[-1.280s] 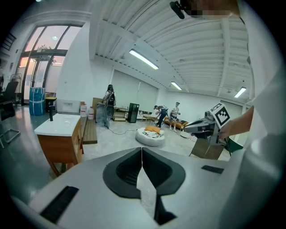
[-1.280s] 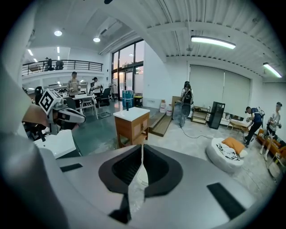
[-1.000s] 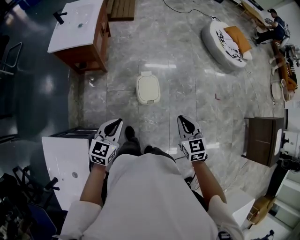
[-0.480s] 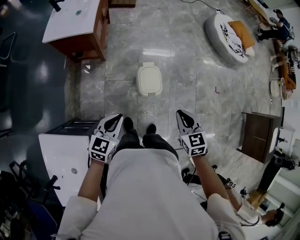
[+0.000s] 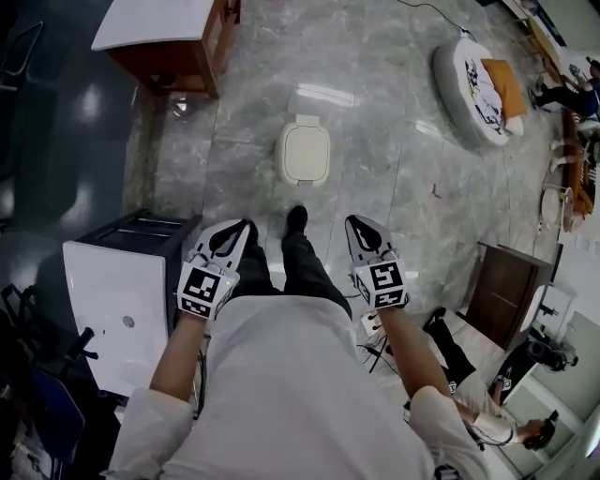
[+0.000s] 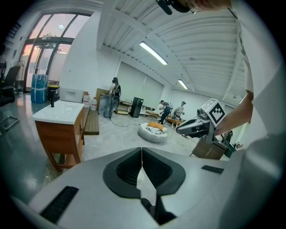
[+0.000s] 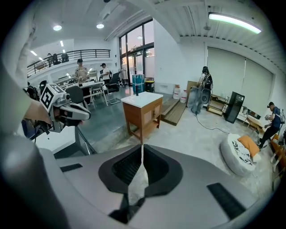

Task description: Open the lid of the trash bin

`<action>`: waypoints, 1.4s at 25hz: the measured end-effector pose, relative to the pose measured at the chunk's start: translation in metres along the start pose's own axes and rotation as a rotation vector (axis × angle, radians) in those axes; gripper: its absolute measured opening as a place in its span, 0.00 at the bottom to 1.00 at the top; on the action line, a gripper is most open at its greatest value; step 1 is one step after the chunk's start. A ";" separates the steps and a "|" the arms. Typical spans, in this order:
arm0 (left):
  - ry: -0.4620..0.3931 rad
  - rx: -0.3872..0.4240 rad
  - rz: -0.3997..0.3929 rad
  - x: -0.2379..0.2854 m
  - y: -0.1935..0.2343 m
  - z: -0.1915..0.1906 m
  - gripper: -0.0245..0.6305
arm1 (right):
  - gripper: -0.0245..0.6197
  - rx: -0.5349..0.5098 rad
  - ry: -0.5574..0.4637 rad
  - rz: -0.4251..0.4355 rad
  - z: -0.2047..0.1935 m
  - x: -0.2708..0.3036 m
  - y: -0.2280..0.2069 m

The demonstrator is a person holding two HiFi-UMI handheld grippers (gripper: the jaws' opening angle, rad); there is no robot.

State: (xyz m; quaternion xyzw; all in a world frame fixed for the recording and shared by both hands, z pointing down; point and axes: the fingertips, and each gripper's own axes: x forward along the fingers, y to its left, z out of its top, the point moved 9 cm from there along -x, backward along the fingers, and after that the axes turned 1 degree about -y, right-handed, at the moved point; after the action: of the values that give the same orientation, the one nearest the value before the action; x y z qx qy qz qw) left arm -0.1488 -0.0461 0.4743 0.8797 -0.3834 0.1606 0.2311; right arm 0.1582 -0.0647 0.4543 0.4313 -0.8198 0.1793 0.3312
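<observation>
Foot stepped forward toward trash bin (image 5: pixel 303 153); lid down. Left gripper (image 5: pixel 234 232), right gripper (image 5: pixel 361 227) closed, empty. Approach step; next, reach lid edge.

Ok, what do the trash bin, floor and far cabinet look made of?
The trash bin looks plastic: cream, smooth matte lid, rounded moulded corners. The floor seems polished grey marble or marble-look tile: veining, grout lines, lamp reflections. The cabinet looks reddish-brown wood or veneer, under a glossy white top.
</observation>
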 end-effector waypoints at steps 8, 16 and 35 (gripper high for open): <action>-0.012 -0.093 0.117 0.020 -0.008 -0.018 0.07 | 0.09 -0.016 0.055 0.099 -0.021 0.043 -0.023; 0.015 -0.158 0.180 0.042 -0.030 -0.044 0.07 | 0.09 -0.054 0.125 0.211 -0.054 0.085 -0.038; 0.059 -0.300 0.275 0.097 -0.038 -0.116 0.07 | 0.10 0.001 0.285 0.274 -0.166 0.214 -0.051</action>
State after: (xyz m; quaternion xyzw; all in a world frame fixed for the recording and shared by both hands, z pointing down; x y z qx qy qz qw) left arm -0.0690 -0.0204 0.6060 0.7698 -0.5124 0.1575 0.3465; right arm 0.1777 -0.1229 0.7230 0.2862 -0.8156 0.2822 0.4163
